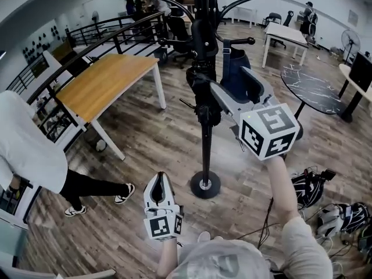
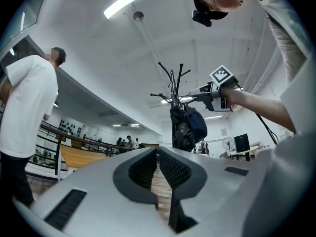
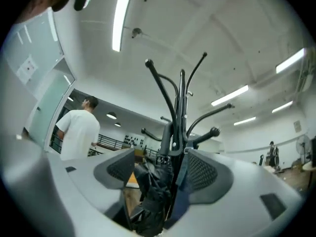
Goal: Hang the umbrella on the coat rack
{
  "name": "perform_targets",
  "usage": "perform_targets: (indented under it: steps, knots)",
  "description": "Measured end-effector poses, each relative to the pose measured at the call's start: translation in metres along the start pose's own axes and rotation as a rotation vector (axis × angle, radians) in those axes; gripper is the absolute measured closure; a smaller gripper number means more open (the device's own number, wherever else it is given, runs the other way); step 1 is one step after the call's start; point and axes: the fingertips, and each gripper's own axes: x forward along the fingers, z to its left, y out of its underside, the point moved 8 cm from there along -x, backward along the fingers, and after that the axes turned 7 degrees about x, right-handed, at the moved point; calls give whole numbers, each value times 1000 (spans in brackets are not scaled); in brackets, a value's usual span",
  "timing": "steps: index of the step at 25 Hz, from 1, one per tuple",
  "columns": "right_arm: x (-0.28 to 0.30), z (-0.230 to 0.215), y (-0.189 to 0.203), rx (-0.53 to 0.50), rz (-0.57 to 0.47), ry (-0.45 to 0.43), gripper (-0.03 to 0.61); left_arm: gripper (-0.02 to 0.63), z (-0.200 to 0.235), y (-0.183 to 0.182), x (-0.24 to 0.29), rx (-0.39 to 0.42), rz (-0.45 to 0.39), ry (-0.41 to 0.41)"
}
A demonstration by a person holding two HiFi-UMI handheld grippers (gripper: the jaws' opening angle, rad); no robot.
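Note:
The black coat rack (image 1: 205, 150) stands on a round base in the middle of the wood floor. A folded black umbrella (image 1: 203, 100) hangs against its pole, with a dark blue bag (image 1: 232, 68) on a hook beside it. My right gripper (image 1: 229, 86) is raised level at the rack and open. In the right gripper view the umbrella (image 3: 153, 191) lies between the wide jaws, and a gap shows between it and the left pad. My left gripper (image 1: 160, 179) is low in front of the rack's base, shut and empty. From the left gripper view the rack (image 2: 174, 83) is ahead.
A wooden table (image 1: 107, 80) and a black railing (image 1: 87, 39) are to the left. A person in a white shirt (image 1: 29, 144) stands at the near left. A round dark table (image 1: 314, 89) is to the right, and bags with cables (image 1: 337, 214) lie on the floor at the near right.

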Motion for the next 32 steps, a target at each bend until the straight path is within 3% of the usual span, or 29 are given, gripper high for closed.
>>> perform_targets:
  steps: [3,4,6,10,15,22,25,32]
  knots:
    - [-34,2,-10,-14,-87,12,253,574,-7,-4,1,15,-8,31]
    - [-47,3,-8,-2,-113,9,282,574,-9,-5,1,21,-10,41]
    - [-75,6,1,13,-170,41,420,574,-12,-6,0,27,-12,56]
    - [-127,23,42,-18,-232,187,514,575,-17,-8,-4,35,-16,78]
    - [-168,46,119,-57,-98,331,537,575,-25,-13,-5,53,-34,101]
    - [-205,61,226,144,244,390,545,574,-39,-15,-4,75,-45,146]
    - [-210,65,237,176,288,399,548,574,-43,-13,-8,74,-38,150]
    - [-206,62,219,137,225,388,548,575,-51,-13,-8,66,-42,172]
